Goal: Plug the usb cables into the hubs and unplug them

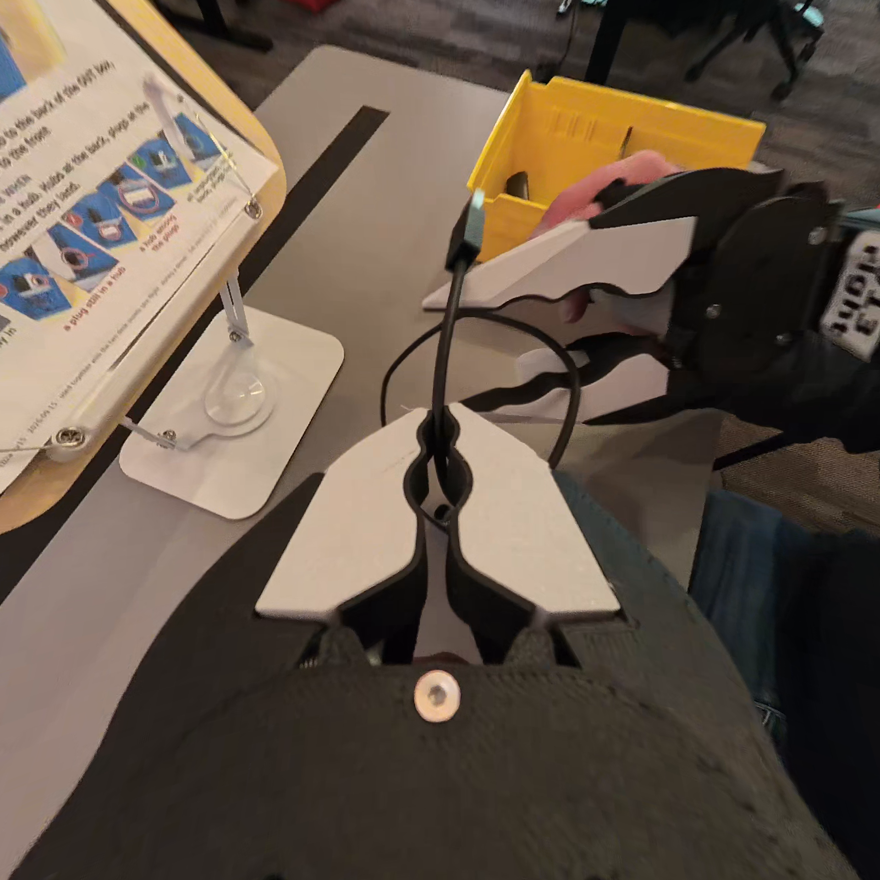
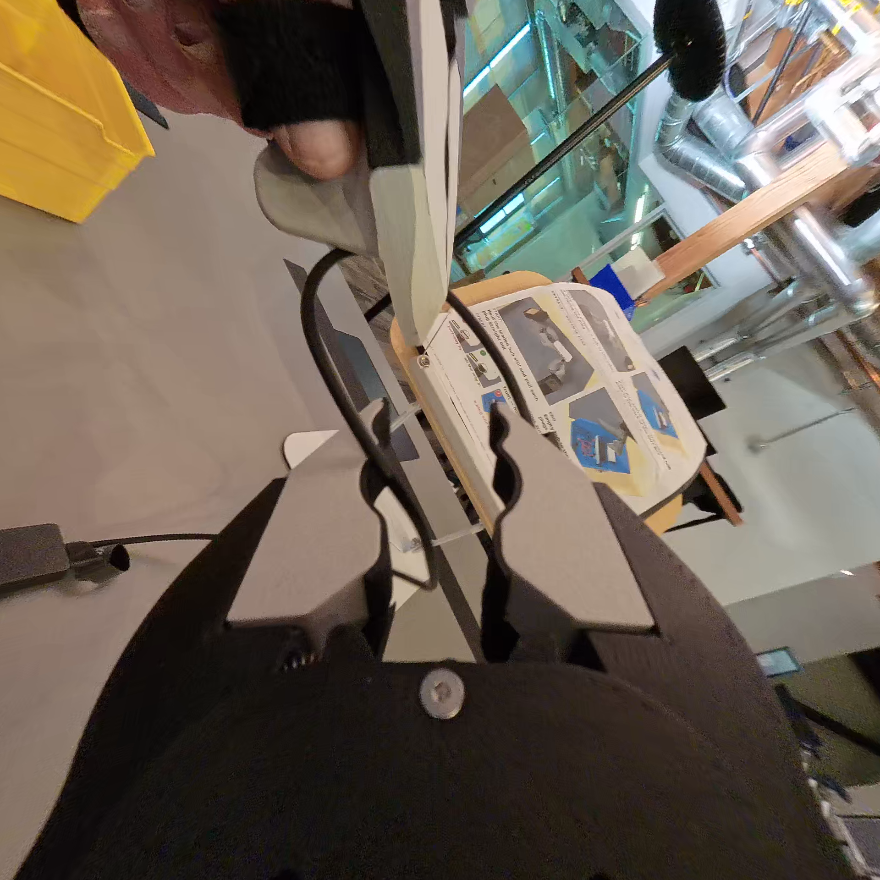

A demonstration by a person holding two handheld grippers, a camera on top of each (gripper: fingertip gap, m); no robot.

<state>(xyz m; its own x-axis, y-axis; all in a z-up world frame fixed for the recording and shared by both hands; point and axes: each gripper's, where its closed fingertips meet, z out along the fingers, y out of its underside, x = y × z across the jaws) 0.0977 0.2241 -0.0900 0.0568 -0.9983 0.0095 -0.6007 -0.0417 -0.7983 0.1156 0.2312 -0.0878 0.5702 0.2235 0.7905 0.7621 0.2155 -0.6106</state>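
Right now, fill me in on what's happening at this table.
A person is working with two hand-held claws. The left claw is shut on a black USB cable, whose plug sticks up free in the air, not in any hub. The right claw is open, with the cable's loop running through its gap. A dark hub lies on the grey table, near a yellow bin.

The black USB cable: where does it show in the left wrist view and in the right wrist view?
Left wrist view: the black USB cable rises at centre from the shut left gripper, plug tip uppermost.
Right wrist view: its loop hangs at centre, running between the fingers of the open right gripper.
Shared landmark: the yellow bin, upper right in the left view, upper left in the right.
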